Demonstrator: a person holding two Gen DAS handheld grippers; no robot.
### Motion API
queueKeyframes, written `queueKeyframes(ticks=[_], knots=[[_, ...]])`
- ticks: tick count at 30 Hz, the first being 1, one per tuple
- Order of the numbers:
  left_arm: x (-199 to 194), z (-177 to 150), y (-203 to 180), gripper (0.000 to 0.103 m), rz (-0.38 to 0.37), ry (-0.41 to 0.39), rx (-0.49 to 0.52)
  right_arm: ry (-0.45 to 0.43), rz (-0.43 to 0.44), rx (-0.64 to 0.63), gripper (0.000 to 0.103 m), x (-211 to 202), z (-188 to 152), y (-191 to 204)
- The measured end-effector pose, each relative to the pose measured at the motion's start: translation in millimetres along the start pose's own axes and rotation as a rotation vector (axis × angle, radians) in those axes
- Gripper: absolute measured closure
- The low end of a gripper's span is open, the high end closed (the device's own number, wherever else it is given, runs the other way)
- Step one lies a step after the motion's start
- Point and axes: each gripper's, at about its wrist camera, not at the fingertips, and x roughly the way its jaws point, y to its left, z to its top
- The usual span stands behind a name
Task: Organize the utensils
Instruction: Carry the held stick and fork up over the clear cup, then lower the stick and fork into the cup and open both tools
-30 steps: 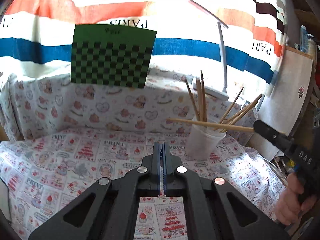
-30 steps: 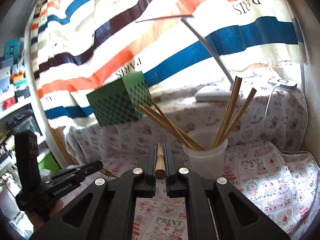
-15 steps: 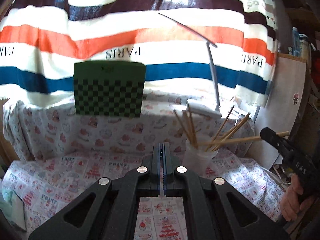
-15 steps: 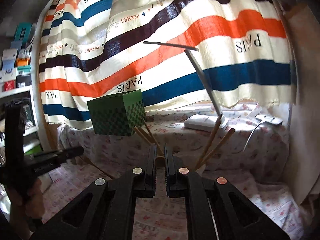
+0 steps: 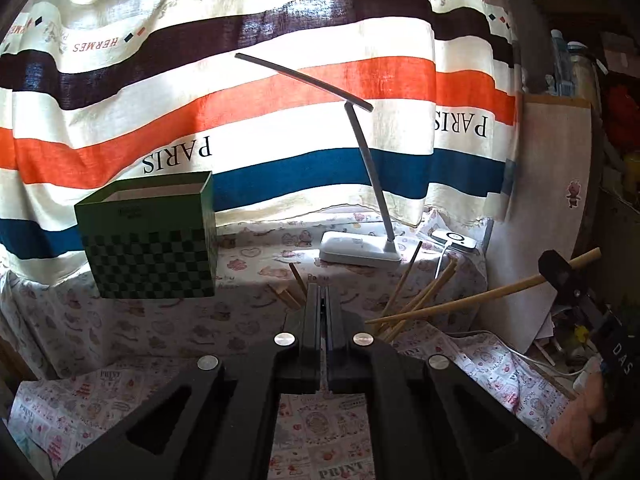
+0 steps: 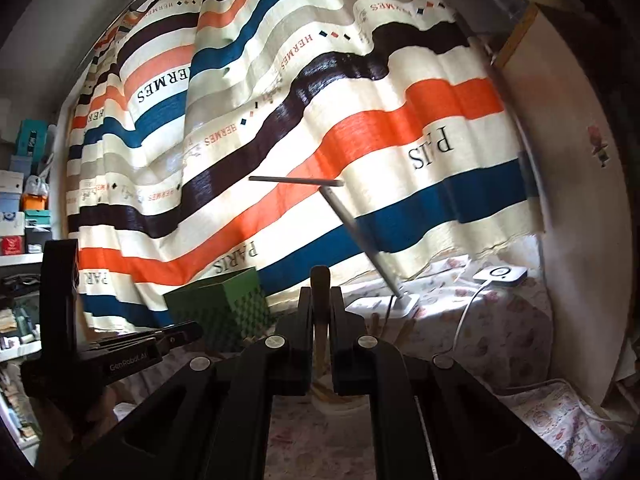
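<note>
Behind everything I see a striped curtain point(image 5: 280, 128) across the whole back, and a cartoon-print cloth point(image 5: 132, 332) covers the ledge and the lower table surface. On the ledge stands a green chequered box point(image 5: 148, 240), open-topped, left of a white desk lamp point(image 5: 360, 248) whose arm leans up against the curtain. A small white charger puck point(image 5: 454, 239) lies right of the lamp base.

My left gripper point(image 5: 322, 312) has its jaws pressed together with nothing between them. Just beyond it, several bamboo chopsticks point(image 5: 404, 296) fan upward; their container is hidden behind the gripper body.

My right gripper point(image 6: 320, 316) is clamped on a single chopstick point(image 5: 460, 300). In the left wrist view this chopstick lies nearly level, its far tip close to the standing bundle, above the table.
</note>
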Motion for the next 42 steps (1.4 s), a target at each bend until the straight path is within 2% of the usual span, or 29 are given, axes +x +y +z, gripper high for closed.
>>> queueKeyframes(ticks=[6,8,10,13,17,20,27,33,38,39,41,42], knots=[[28.7,-0.7,-18.0,0.102,0.044,0.024,0.056,0.081,-0.046,0.013,0.095,31.4,-15.3,-7.8],[41.6,-2.5,-16.3,0.102,0.075,0.06,0.034,0.113,-0.054,0.013,0.095,41.8,-21.6,-10.0],[53.9,-4.6,-11.9,0.102,0.064,0.079,0.008,0.145,-0.054,0.019,0.095,51.6,-28.1,-11.6],[69.0,-8.4,-8.8,0.102,0.089,0.101,-0.001,0.185,-0.054,0.032,0.095,64.1,-37.1,-15.6],[89.8,-15.1,-4.6,0.102,0.076,0.152,-0.039,0.26,-0.027,0.126,0.095,85.0,-47.5,-33.7],[100.2,-17.0,-3.3,0.102,0.08,0.157,-0.048,0.282,-0.025,0.166,0.095,93.1,-53.0,-42.9],[124.7,-27.2,-2.5,0.102,0.037,0.204,-0.056,0.307,-0.054,0.166,0.095,105.2,-61.4,-48.2],[124.6,-25.5,0.8,0.102,0.004,0.193,-0.064,0.319,-0.06,0.173,0.095,109.9,-64.9,-51.3],[117.7,-22.7,2.3,0.102,0.004,0.167,-0.042,0.349,-0.059,0.194,0.095,114.3,-69.4,-55.8],[114.6,-22.0,2.7,0.101,0.004,0.155,-0.04,0.355,-0.059,0.194,0.093,114.8,-69.9,-56.0],[108.2,-20.2,4.4,0.091,0.001,0.132,-0.037,0.366,-0.063,0.197,0.087,115.0,-70.4,-56.0],[105.6,-19.5,5.0,0.088,0.004,0.121,-0.033,0.371,-0.062,0.198,0.079,114.9,-70.9,-55.9]])
